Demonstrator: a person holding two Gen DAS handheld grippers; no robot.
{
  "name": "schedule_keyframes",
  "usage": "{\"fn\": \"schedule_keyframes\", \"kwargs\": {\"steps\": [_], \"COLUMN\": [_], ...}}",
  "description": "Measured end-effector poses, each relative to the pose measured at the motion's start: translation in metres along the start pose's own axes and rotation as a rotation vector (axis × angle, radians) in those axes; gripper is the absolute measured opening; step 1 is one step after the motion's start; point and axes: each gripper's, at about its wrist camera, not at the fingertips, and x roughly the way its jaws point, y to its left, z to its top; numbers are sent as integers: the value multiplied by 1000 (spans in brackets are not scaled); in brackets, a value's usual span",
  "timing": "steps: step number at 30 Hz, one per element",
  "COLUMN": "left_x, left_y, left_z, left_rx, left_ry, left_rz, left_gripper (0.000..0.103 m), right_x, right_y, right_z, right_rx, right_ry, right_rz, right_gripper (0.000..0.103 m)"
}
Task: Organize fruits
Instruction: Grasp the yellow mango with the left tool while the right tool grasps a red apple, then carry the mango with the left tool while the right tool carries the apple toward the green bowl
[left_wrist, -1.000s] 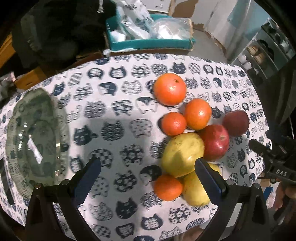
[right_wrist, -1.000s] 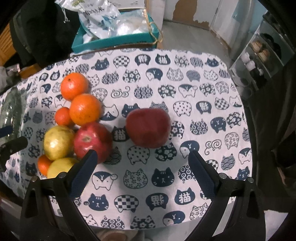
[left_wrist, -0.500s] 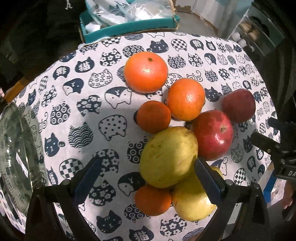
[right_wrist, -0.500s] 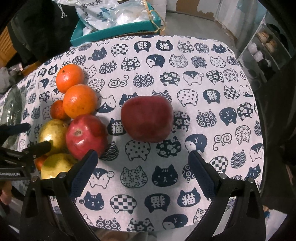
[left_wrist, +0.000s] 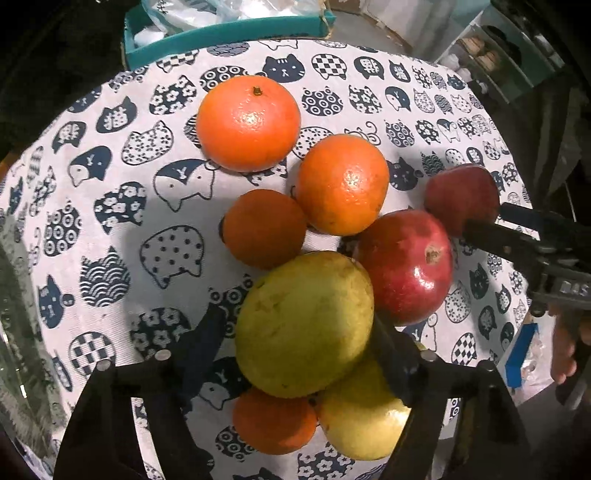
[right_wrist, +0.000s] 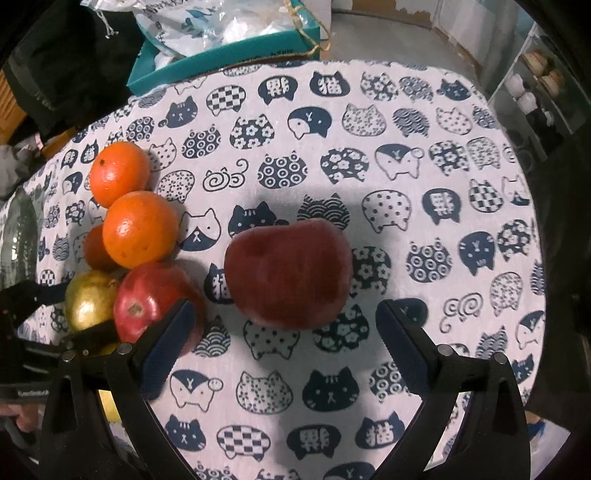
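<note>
Fruit lies clustered on a bench (right_wrist: 424, 110) covered in a cat-print cloth. The left gripper (left_wrist: 299, 343) points steeply down over a large yellow-green fruit (left_wrist: 304, 323); its jaws have just been closing, with that fruit between them, and the right-hand finger (left_wrist: 391, 358) sits against the fruit's flank while the left-hand one looks just beside it, so whether the grip is firm cannot be told. That fruit rests on top of a second yellow fruit (left_wrist: 364, 417) and a small orange (left_wrist: 273, 422), and touches a red pomegranate (left_wrist: 404, 267). Beyond lie a dark tangerine (left_wrist: 264, 229), an orange (left_wrist: 341, 184) touching it, and a larger orange (left_wrist: 247, 123) close beside these.

The right gripper (right_wrist: 284, 347) hangs with jaws wide over a dark red apple (right_wrist: 288, 273), which sits apart from the pile, the fingers straddling its near side without touching. A teal box (right_wrist: 221, 62) of plastic bags stands beyond the bench's far edge, and a glass plate (left_wrist: 18, 332) lies at the left.
</note>
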Motion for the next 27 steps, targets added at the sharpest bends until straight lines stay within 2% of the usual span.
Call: {"fn": "schedule_keyframes", "kwargs": {"steps": [4,7,12,16,18,20,27], "left_x": [-1,-2,-12,-17,-20,-24,-39], "left_y": [-1,4,12,21,23,25,25], "left_z": [0,-3,-10,-15,-18,-21,-31], "left_rx": [11,-20,-13,-19,-19,-6,16], "left_ry": [-6,-25,-78,-108,-120,-130,-177], "left_rz": [-22,-26,25,56,68,84,107], "left_gripper": [71,70,70,70,70,70,70], "right_x": [13,21,34,43,45,47,45], "right_y": [-3,-5,-8,-8,-5,-5,0], "right_z": [9,14,19,23,23,19,10], "right_rx": [15,22,23,17,2,-20,-37], "right_ry": [16,24,40,43,27,11,-18], "right_rz": [-4,-1,-16,-12,-24,-22,-52], "right_gripper": [97,97,96,85,84,74,73]}}
